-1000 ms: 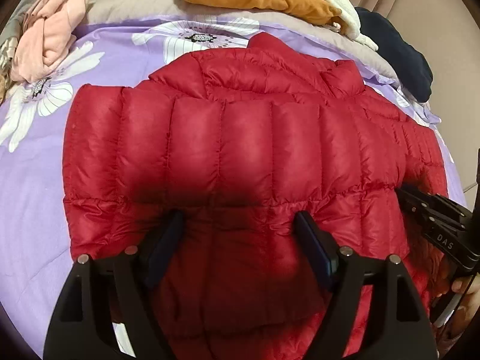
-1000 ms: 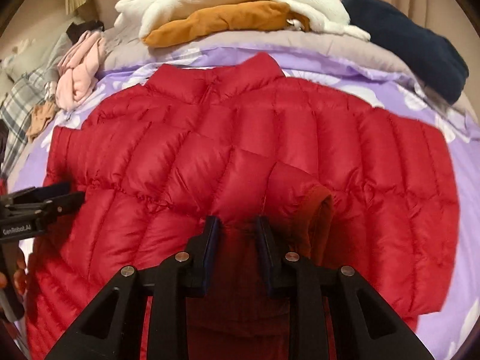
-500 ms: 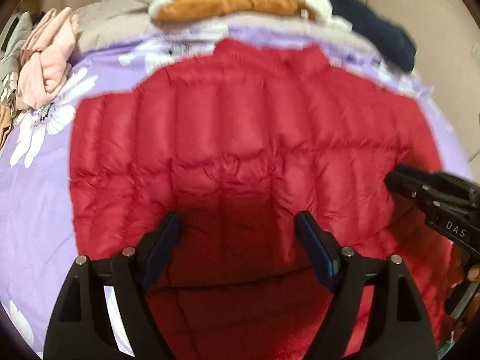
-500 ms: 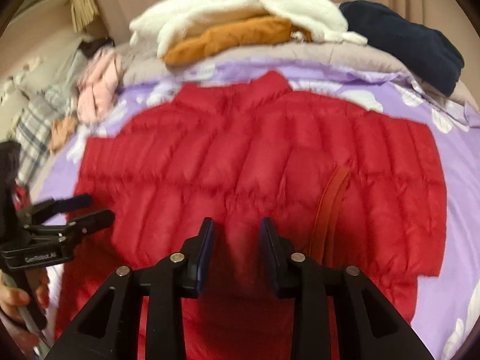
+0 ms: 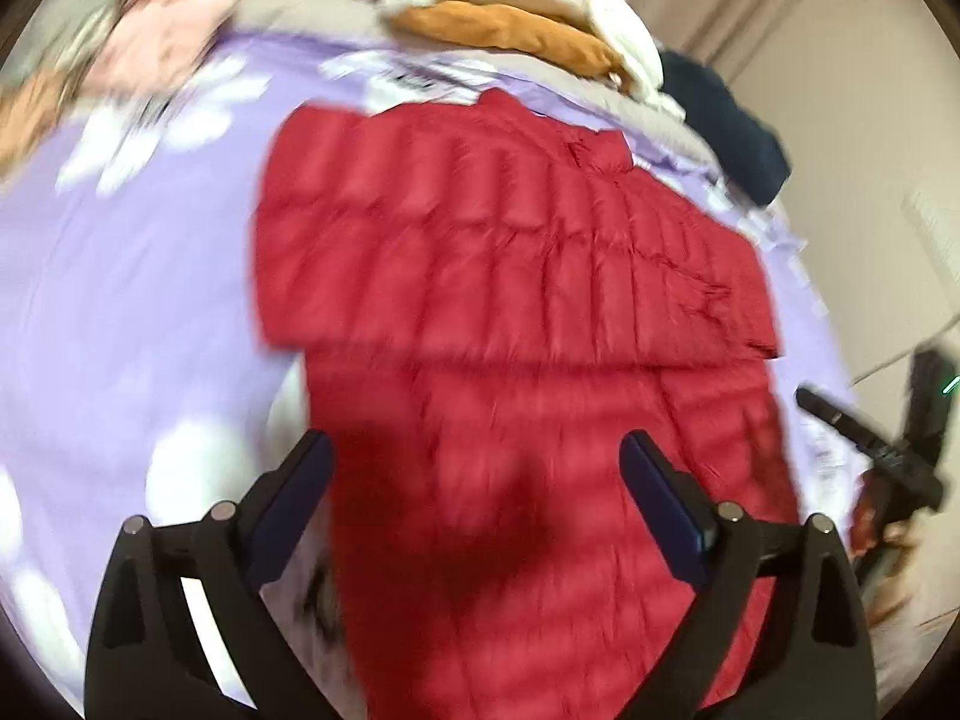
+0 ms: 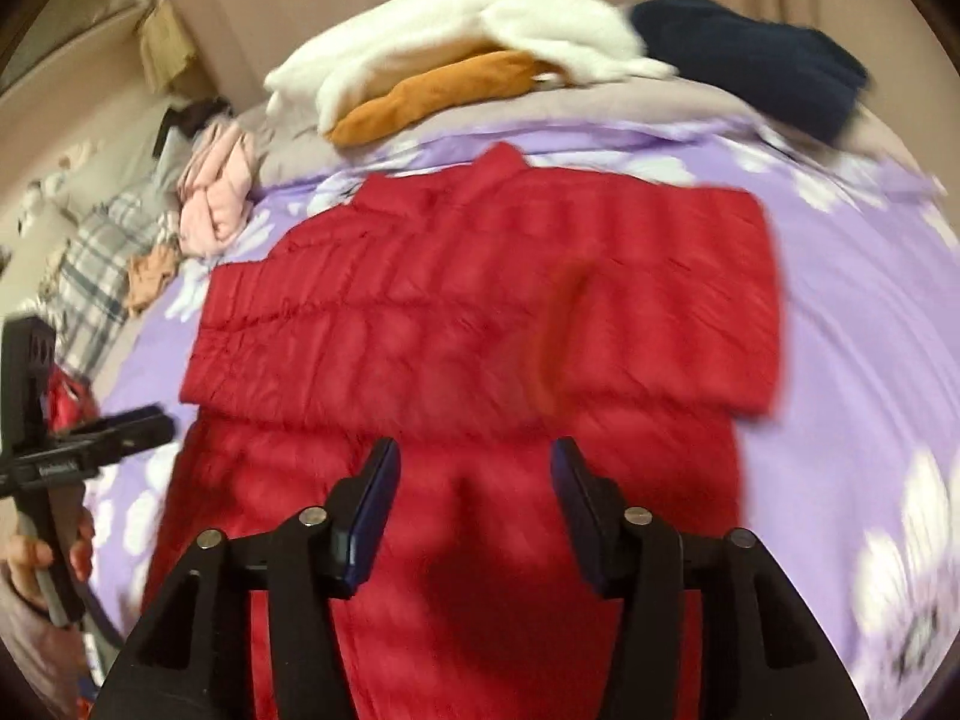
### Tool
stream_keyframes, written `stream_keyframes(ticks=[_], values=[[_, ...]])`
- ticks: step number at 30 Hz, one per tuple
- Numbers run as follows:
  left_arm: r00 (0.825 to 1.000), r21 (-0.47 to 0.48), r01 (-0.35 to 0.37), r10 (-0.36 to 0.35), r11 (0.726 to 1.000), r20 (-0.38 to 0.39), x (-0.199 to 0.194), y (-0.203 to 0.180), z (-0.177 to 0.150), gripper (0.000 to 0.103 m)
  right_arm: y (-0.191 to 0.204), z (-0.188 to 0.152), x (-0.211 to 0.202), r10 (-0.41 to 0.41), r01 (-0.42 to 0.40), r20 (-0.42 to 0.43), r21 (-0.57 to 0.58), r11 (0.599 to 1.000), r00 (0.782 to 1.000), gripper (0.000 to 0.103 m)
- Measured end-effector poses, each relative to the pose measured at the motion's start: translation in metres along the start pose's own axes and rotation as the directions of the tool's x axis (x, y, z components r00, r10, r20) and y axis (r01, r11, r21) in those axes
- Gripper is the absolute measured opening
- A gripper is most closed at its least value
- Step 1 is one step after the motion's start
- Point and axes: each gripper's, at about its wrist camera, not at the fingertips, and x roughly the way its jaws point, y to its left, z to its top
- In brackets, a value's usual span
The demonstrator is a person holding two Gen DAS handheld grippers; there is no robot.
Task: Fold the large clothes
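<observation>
A red puffer jacket [image 5: 510, 312] lies flat on a purple flowered bedspread [image 5: 120, 312], collar at the far end, both sleeves folded across its chest. It also shows in the right wrist view [image 6: 480, 312], with an orange-lined cuff [image 6: 558, 330] on top. My left gripper [image 5: 474, 468] is open and empty above the jacket's lower half. My right gripper [image 6: 474, 480] is open and empty above the hem side. Each gripper shows at the edge of the other's view, the right one [image 5: 864, 432] and the left one [image 6: 108, 432]. Both views are motion-blurred.
At the head of the bed lie a white fleece [image 6: 456, 42] over an orange garment [image 6: 432, 96], a dark navy garment [image 6: 762, 66] and a pink garment [image 6: 216, 204]. A plaid cloth [image 6: 96, 276] lies at the far left. Beige walls stand behind.
Both grippers have pulled back and up from the jacket. The right gripper, which was shut on the sleeve, has opened and left it folded across the chest. The left stayed open.
</observation>
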Motion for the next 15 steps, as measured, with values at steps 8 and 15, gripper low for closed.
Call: stream_keyframes(ticks=[8,15], values=[[0.984,-0.258,0.171,-0.176,0.951,0.002,-0.037,0.051,-0.096,0.103,-0.075,-0.072,-0.053,0.040,-0.036,-0.017,0.215,0.976,0.999,0.057],[0.970,-0.226,0.225,-0.240,0.948,-0.039,-0.022,0.040,-0.120,0.103,-0.095,-0.106,-0.053,0.102,-0.087,-0.033,0.309,0.947,0.994,0.057]])
